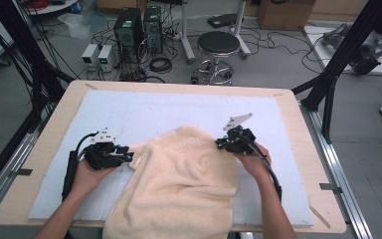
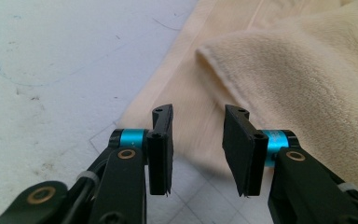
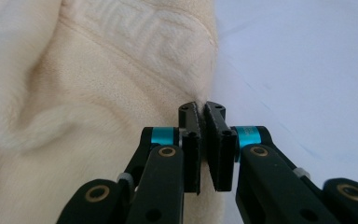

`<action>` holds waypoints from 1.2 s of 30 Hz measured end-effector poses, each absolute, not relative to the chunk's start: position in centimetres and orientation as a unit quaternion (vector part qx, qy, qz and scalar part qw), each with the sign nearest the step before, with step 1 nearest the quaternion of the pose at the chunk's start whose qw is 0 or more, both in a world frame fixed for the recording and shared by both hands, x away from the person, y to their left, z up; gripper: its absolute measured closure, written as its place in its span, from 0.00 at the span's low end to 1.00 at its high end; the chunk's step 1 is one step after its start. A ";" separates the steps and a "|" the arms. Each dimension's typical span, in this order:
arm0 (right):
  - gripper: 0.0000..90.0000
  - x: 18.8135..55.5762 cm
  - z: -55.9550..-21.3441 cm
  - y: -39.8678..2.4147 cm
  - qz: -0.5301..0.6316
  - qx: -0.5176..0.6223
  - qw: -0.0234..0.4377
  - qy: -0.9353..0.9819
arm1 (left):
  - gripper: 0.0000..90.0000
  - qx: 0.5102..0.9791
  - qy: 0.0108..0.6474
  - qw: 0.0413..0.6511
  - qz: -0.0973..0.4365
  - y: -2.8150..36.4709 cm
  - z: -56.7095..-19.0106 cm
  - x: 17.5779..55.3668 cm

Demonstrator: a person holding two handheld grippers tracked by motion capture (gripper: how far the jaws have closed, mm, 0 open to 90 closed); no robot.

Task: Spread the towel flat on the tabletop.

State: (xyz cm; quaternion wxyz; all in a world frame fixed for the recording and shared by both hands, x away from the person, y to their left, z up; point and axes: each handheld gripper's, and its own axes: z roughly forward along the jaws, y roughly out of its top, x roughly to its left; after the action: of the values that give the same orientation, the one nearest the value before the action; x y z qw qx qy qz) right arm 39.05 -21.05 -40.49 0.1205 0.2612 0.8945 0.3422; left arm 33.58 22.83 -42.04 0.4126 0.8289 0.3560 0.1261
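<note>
One edge of the towel (image 1: 179,174) is pinched by the right gripper (image 3: 202,108); the left gripper (image 2: 198,116) is released beside it, so folding seems barely begun.

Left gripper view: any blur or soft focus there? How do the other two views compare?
Left gripper view: the towel's flat hem between the open left claw looks smeared, while the mat stays sharp. Right gripper view: the right claw pinching the towel's edge is crisp; nearby pile looks soft. High view: even, soft lighting, no glare on the table, low detail overall.
</note>
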 end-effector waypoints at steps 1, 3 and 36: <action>0.95 38.5 -39.9 -22.1 0.336 0.270 0.131 0.893 | 0.70 0.829 0.356 0.412 0.126 22.8 -42.1 33.6; 0.95 37.7 -39.2 -24.0 0.334 0.283 0.141 0.888 | 0.69 0.827 0.357 0.415 0.125 22.6 -42.2 33.7; 0.55 32.6 -42.4 -24.0 0.367 0.245 0.099 0.892 | 0.64 0.874 0.272 0.401 0.048 13.4 -42.3 39.2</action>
State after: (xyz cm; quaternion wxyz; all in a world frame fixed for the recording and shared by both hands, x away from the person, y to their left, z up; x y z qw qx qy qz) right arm 32.58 -23.95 -42.37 0.0990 0.2452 0.8919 0.3668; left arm 39.21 13.41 -42.27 0.4008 0.8735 0.2721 0.0475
